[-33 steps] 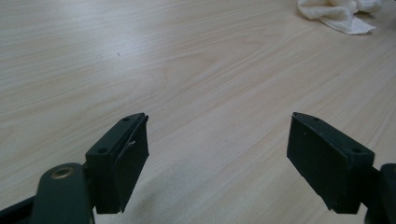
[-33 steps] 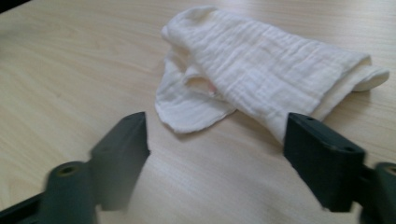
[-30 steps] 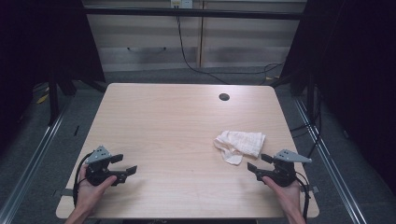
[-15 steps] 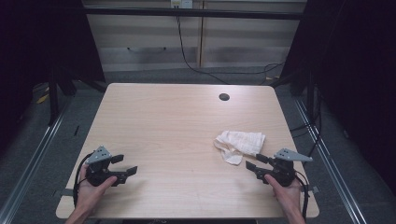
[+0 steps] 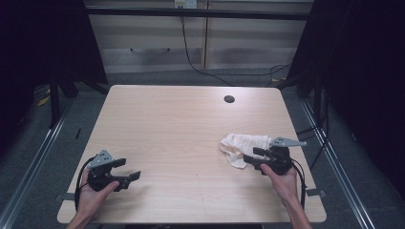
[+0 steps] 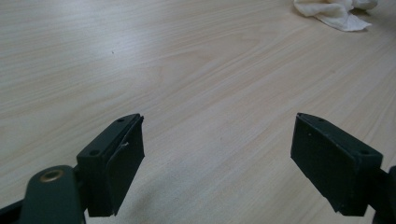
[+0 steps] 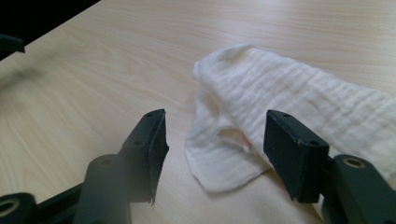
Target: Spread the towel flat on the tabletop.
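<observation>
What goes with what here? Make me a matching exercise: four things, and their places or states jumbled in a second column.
Things:
1. cloth
2. left hand-held gripper
3. right hand-held gripper
4. round hole

Places or states:
A. open over bare wood, near the table's front left
B. in the tabletop near the far edge
C. crumpled on the table's right half
D. open at the cloth's near edge

Pairs: 1-C, 2-A, 3-D, 4-B
</observation>
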Demonstrator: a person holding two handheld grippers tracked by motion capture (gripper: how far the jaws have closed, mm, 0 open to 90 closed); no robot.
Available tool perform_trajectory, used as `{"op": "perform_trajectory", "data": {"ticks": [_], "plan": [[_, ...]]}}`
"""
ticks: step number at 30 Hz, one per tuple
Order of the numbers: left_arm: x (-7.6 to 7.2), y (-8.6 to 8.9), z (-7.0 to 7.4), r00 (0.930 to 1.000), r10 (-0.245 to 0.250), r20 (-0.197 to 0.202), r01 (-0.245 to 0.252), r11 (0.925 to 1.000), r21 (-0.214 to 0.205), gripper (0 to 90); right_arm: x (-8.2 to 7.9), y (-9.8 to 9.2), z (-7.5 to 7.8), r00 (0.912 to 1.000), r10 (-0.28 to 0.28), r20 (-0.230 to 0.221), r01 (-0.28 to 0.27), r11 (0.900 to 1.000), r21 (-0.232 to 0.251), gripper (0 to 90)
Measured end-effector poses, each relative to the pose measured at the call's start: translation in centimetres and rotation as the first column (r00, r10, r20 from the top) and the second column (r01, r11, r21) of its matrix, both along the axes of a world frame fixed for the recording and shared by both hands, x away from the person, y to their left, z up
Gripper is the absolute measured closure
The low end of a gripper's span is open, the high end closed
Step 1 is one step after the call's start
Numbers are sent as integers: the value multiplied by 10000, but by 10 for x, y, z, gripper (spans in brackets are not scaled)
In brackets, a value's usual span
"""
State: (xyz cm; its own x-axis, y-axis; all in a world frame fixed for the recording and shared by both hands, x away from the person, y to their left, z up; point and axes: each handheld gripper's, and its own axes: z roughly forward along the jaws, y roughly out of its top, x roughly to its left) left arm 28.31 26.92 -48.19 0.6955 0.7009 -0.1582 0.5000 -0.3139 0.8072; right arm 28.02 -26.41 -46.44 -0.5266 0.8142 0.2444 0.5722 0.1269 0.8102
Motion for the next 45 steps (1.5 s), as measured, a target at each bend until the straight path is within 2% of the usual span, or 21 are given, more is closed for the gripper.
{"op": "perform_trajectory", "data": {"ticks": [1, 2, 4, 9, 10, 12, 13, 16, 18, 20, 22, 25, 27, 28, 29, 33, 35, 36, 39, 44, 45], "plan": [[0, 0, 0, 10000, 0, 0, 0, 10000, 0, 169, 0, 0, 0, 10000, 0, 0, 0, 10000, 0, 384], [0, 0, 0, 10000, 18, -27, -18, 10000, -3, 169, 2, 3, 0, 10000, 14, 43, -13, 9996, -288, 376], [0, -1, 0, 10000, -19, 26, 19, 10000, 38, 169, 13, 5, 6, 9997, 218, -83, -222, 9986, -490, 387], [0, -1, -1, 10000, -75, 34, 75, 9999, 114, 169, 27, 0, 14, 9998, 165, -130, -172, 9986, -502, 364], [1, -1, -1, 10000, -53, 11, 53, 9999, 110, 169, 36, -1, 15, 9992, 199, -337, -227, 9963, -829, 357], [1, -2, -1, 10000, -28, -1, 28, 10000, 95, 169, 40, -1, 15, 9991, 186, -391, -224, 9950, -976, 356], [1, -1, -1, 10000, 16, 24, -16, 9999, 132, 169, 48, -2, 14, 9984, 233, -509, -294, 9921, -1220, 359], [2, 0, -1, 9999, 96, 86, -97, 9998, 187, 170, 60, -1, 9, 9974, 394, -597, -491, 9838, -1722, 359], [2, 2, 0, 9998, 209, 63, -209, 9998, 54, 169, 65, -1, 6, 9971, 403, -647, -501, 9861, -1584, 359], [3, 4, -1, 9997, 246, 63, -246, 9997, 83, 161, 70, -2, 3, 9970, 335, -693, -449, 9846, -1691, 364], [3, 3, -1, 9998, 188, 31, -188, 9998, 44, 161, 72, -2, 0, 9969, 235, -751, -355, 9861, -1622, 364], [3, 2, -1, 9999, 116, 25, -116, 9999, 80, 160, 75, -1, -4, 9956, 174, -918, -339, 9827, -1821, 356], [2, 0, -2, 10000, 36, 9, -37, 9999, 106, 160, 77, 1, -12, 9946, 76, -1038, -280, 9802, -1961, 328], [2, 0, -1, 10000, 27, 24, -28, 9999, 141, 160, 77, 2, -15, 9934, 62, -1147, -275, 9823, -1855, 329], [2, 0, -1, 10000, 20, 28, -20, 9999, 147, 160, 77, 4, -24, 9897, 111, -1430, -388, 9805, -1927, 354], [2, 0, -2, 10000, 46, -1, -46, 9999, 111, 160, 75, 5, -32, 9885, 155, -1504, -449, 9799, -1945, 434], [3, 0, -2, 10000, 35, -6, -35, 9998, 206, 160, 74, 4, -31, 9859, 251, -1653, -570, 9799, -1914, 525], [3, -2, -3, 10000, -14, -38, 15, 9999, 161, 160, 73, 5, -30, 9825, 422, -1814, -770, 9789, -1892, 605], [4, -5, -3, 9999, -72, -84, 74, 9997, 239, 160, 71, 9, -30, 9763, 576, -2087, -935, 9815, -1668, 664], [5, -9, -4, 9997, -210, -117, 213, 9994, 287, 160, 65, 21, -30, 9768, 846, -1969, -1191, 9781, -1705, 703], [5, -9, -4, 9997, -204, -112, 208, 9993, 298, 160, 64, 24, -32, 9766, 946, -1932, -1238, 9816, -1452, 708]]}}
